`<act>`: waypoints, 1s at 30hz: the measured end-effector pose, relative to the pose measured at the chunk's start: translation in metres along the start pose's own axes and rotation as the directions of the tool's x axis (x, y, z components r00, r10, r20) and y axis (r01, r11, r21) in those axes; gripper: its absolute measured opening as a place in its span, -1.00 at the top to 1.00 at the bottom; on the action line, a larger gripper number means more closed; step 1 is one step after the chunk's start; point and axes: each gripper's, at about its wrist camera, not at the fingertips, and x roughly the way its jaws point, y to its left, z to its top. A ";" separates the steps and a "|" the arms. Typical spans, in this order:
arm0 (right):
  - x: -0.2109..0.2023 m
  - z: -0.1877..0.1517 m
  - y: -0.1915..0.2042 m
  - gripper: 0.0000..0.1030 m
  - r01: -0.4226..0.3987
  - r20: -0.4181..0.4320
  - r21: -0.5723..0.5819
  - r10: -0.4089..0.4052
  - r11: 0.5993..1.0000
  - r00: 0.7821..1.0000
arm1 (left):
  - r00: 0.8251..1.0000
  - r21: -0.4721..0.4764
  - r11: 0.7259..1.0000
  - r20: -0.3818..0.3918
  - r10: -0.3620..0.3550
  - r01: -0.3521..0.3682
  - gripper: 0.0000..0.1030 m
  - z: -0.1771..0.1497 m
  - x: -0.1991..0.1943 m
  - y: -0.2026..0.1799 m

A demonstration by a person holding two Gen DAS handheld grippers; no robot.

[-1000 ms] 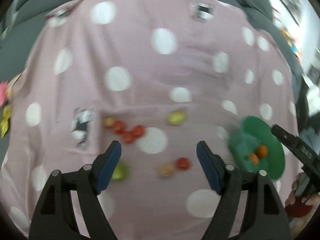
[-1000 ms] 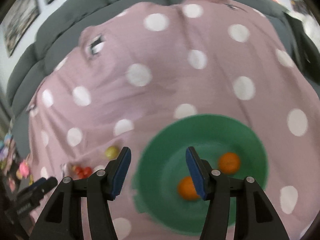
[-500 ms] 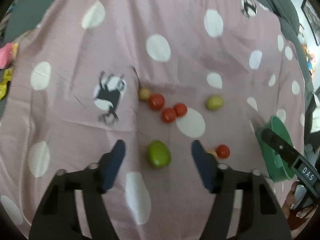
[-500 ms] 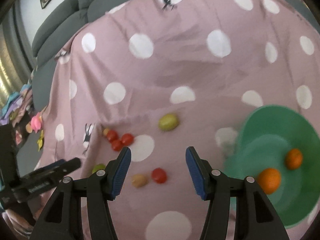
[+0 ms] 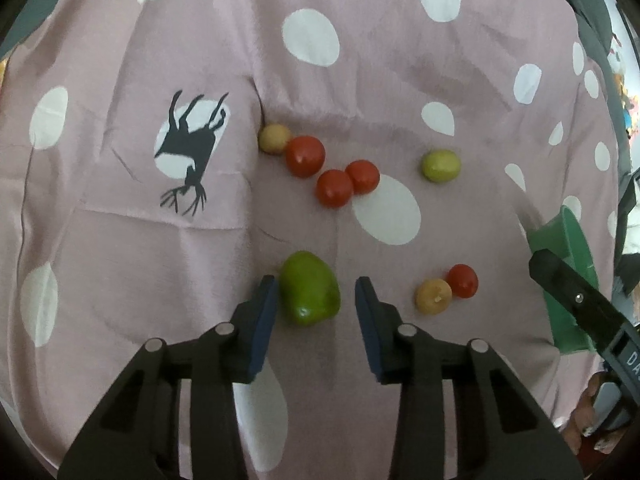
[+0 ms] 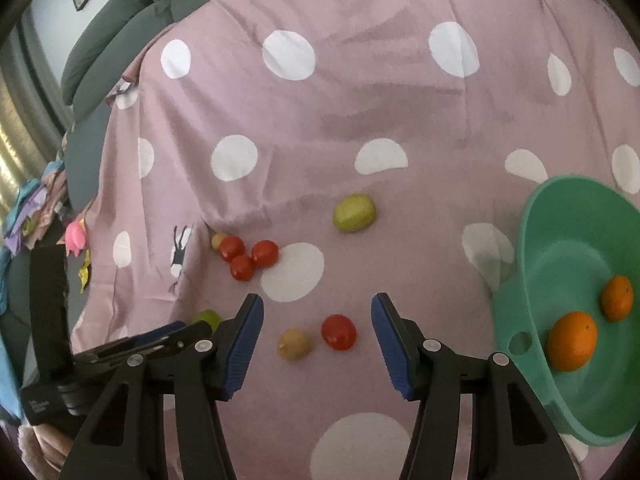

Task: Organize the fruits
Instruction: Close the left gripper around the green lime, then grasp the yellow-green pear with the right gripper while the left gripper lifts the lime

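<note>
The left gripper is down over the green fruit on the dotted cloth, its jaws just closing in, left pad at the fruit's side and right pad a sliver clear, so nothing is gripped. The right gripper hangs released above a tan fruit and a tomato. Two oranges lie in the green bowl at the right, with three tomatoes clustered farther up the cloth.
</note>
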 end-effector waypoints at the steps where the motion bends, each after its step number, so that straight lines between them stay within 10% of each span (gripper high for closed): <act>1: 0.001 0.000 0.000 -0.11 0.001 -0.002 0.001 -0.001 1.000 1.000 | 1.000 0.002 1.000 0.003 0.004 -0.004 0.31 0.000 0.001 -0.001; 30: 0.028 0.022 0.011 -0.11 0.062 -0.045 0.001 -0.062 0.998 0.997 | 1.000 -0.007 1.000 0.017 -0.001 0.001 0.36 0.028 0.017 -0.003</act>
